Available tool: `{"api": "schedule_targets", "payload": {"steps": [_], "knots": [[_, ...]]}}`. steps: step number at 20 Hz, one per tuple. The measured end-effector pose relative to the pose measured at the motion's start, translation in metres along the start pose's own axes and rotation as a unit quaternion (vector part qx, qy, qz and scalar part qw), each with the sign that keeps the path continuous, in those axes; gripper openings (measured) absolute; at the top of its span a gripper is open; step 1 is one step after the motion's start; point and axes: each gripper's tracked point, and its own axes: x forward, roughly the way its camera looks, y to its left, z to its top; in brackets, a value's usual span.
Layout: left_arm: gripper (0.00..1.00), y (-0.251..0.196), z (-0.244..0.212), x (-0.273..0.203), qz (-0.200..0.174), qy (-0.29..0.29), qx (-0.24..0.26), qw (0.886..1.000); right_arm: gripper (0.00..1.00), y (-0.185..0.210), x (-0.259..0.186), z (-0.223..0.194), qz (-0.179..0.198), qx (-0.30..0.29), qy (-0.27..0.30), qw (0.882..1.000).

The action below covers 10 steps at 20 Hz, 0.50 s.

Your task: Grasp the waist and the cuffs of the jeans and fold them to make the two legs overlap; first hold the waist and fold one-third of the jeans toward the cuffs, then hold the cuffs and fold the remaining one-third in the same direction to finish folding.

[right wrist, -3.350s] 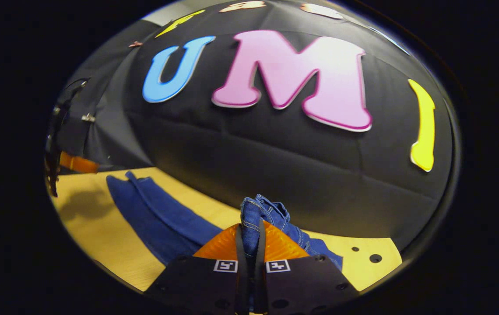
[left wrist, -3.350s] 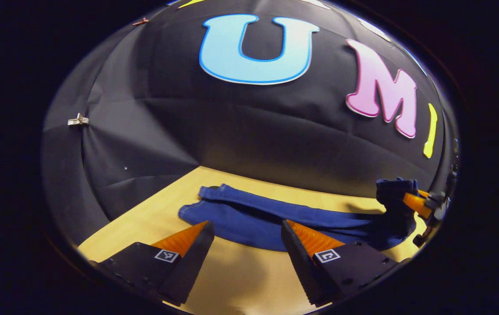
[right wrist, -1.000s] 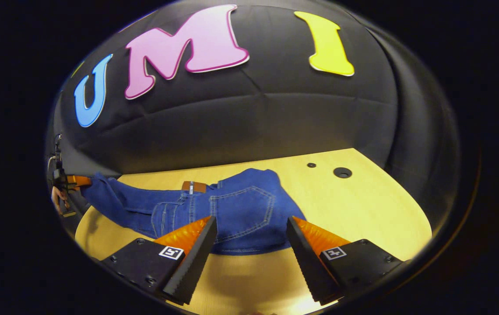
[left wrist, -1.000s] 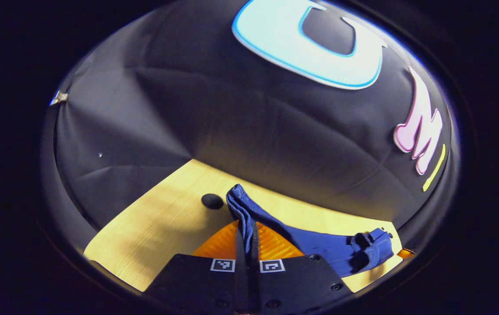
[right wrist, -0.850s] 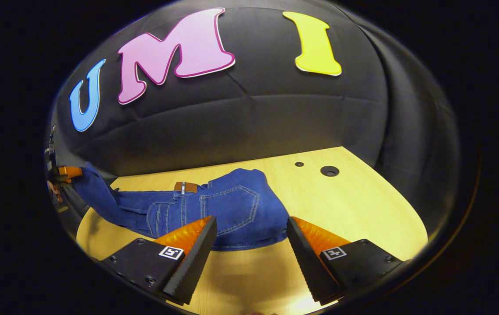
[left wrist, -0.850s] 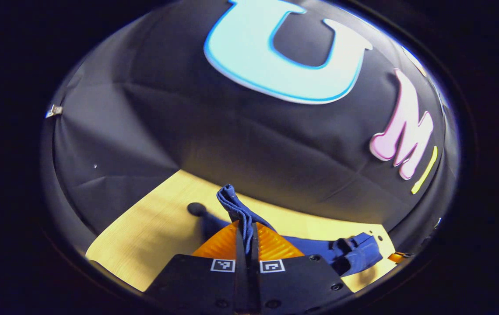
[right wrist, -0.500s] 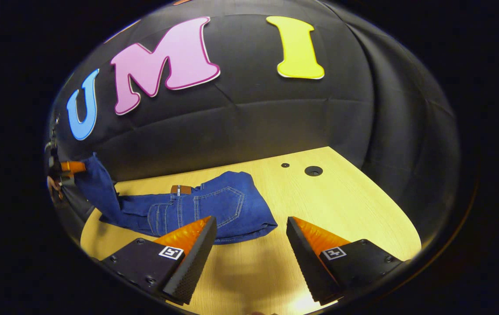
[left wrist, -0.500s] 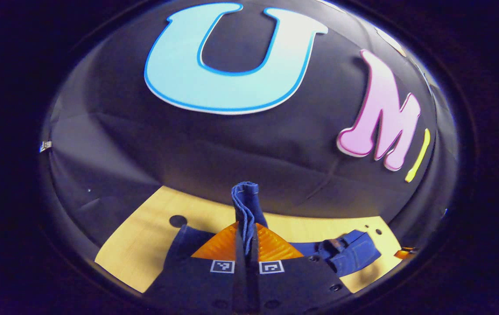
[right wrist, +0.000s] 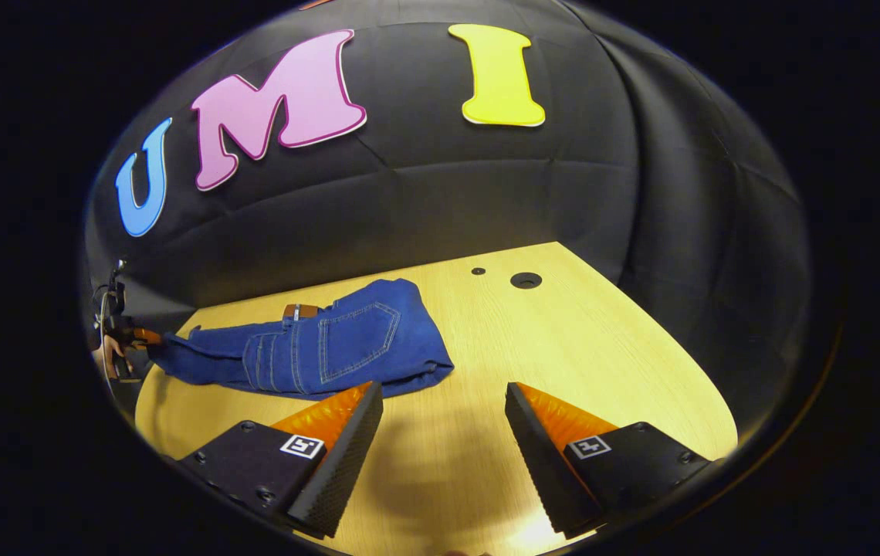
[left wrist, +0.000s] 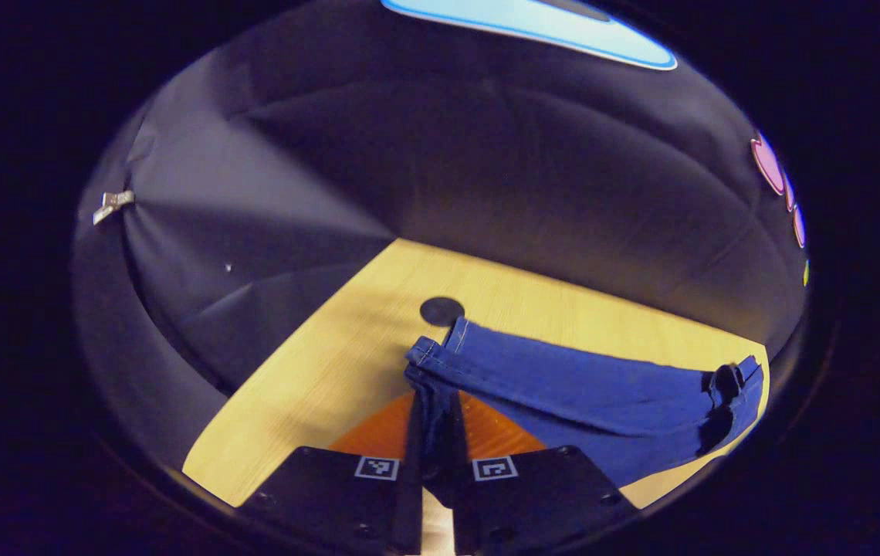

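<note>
Clamping the cuffs, left gripper jaws closed at lower centre; jeans centre-left on desk; right gripper jaws wide, empty.

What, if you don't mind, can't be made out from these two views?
- Cuffs: left gripper view, the part clamped in the left gripper is hidden between its fingers.
- Left gripper in the right gripper view: tiny at the edge.
- Jeans: layers underneath hidden by the top fold.

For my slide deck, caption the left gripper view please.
Left tongs clamped on the cuffs of blue jeans stretched across a wooden table.
</note>
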Motion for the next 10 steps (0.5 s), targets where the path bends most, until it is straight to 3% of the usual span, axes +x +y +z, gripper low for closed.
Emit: {"api": "schedule_targets", "payload": {"steps": [1, 2, 4, 5, 6, 7, 9, 10], "knots": [[0.19, 0.005, -0.008, 0.011, 0.003, 0.005, -0.003, 1.000, 0.98, 0.001, 0.000, -0.005, 0.001, -0.010, 0.004, 1.000], [0.48, 0.012, -0.012, 0.016, 0.015, 0.001, -0.001, 1.000, 0.98, 0.004, 0.002, -0.011, 0.004, -0.018, 0.010, 1.000], [0.74, 0.020, -0.031, 0.028, 0.023, 0.015, 0.001, 1.000, 0.99, 0.015, 0.004, -0.016, 0.011, -0.023, 0.023, 0.999], [0.76, 0.020, -0.031, 0.027, 0.025, 0.009, 0.010, 1.000, 0.99, 0.018, 0.006, -0.016, 0.015, -0.021, 0.027, 0.999], [0.85, 0.020, -0.028, 0.027, 0.020, -0.003, 0.026, 0.999, 0.94, 0.022, 0.008, -0.017, 0.017, -0.018, 0.028, 0.999], [0.84, 0.019, -0.032, 0.028, 0.019, 0.005, 0.032, 0.999, 0.98, 0.025, 0.010, -0.018, 0.019, -0.017, 0.028, 0.999], [0.86, 0.013, -0.027, 0.020, 0.001, -0.005, 0.028, 1.000, 0.98, 0.030, 0.012, -0.022, 0.024, -0.017, 0.032, 0.999], [0.76, 0.007, -0.024, 0.021, -0.006, -0.015, 0.011, 1.000, 0.98, 0.033, 0.013, -0.026, 0.026, -0.020, 0.035, 0.999]]}}
